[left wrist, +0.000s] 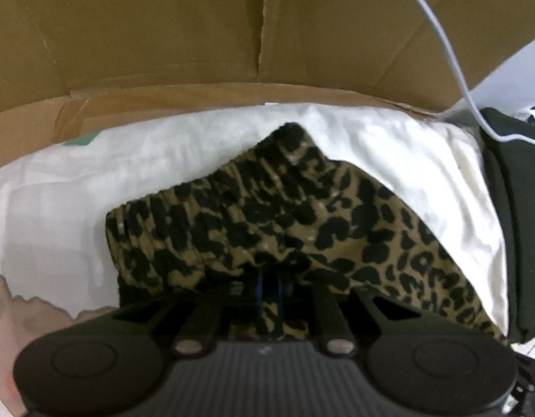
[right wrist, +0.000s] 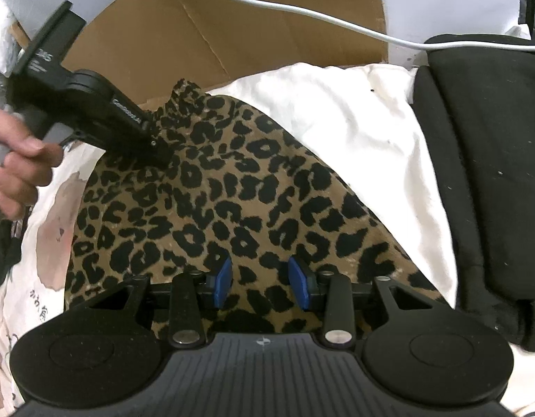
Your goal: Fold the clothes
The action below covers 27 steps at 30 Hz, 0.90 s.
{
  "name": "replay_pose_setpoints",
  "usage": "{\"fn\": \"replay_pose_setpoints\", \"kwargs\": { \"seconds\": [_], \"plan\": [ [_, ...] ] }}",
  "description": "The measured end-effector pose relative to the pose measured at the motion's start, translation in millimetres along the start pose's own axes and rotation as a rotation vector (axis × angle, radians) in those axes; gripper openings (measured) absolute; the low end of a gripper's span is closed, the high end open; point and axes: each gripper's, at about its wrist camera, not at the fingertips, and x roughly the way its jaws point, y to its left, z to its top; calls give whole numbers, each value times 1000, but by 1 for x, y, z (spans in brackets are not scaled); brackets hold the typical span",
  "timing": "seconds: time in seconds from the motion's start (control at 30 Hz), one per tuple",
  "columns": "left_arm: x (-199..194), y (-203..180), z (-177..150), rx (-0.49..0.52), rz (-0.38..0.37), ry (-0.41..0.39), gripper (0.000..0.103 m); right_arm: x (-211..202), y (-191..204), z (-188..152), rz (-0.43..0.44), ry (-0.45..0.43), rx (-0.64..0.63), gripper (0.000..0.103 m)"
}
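Note:
A leopard-print garment [right wrist: 232,191] lies spread on a white cloth [right wrist: 354,132]. In the left wrist view its gathered elastic waistband [left wrist: 204,205] is lifted, and my left gripper [left wrist: 269,286] is shut on the fabric just below it, blue pads nearly together. The right wrist view shows that same left gripper [right wrist: 159,153] held by a hand [right wrist: 17,177], pinching the garment's far corner. My right gripper [right wrist: 262,281] hovers low over the near part of the garment, open. Its blue pads [right wrist: 224,279] stand apart and press on nothing.
A brown cardboard box wall [left wrist: 197,34] rises behind the cloth. Black fabric [right wrist: 483,173] lies along the right side. A white cable [right wrist: 302,10] runs across the box and the black fabric. A printed white cloth [right wrist: 41,243] lies at the left.

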Motion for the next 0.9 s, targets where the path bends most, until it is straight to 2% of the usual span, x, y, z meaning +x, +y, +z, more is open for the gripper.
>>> {"fn": "replay_pose_setpoints", "kwargs": {
  "seconds": [0.23,0.33,0.47,0.6,0.73,0.9],
  "plan": [
    [-19,12,-1,-9,-30,-16,5,-16,-28,-10,-32,4,39,39],
    [-39,19,-6,6,-32,-37,5,-20,-31,-10,-56,30,-19,38],
    [-58,31,-13,30,-2,-74,12,-24,-34,-15,-70,26,-67,38],
    [-46,47,-11,-5,8,-73,11,-29,-34,-17,-87,40,-85,38],
    [-26,57,-9,-43,14,-71,11,-35,-41,-15,-104,37,-27,38],
    [-20,54,-11,-21,19,-87,11,-39,-49,-23,-109,36,-10,38]
  ]
}}
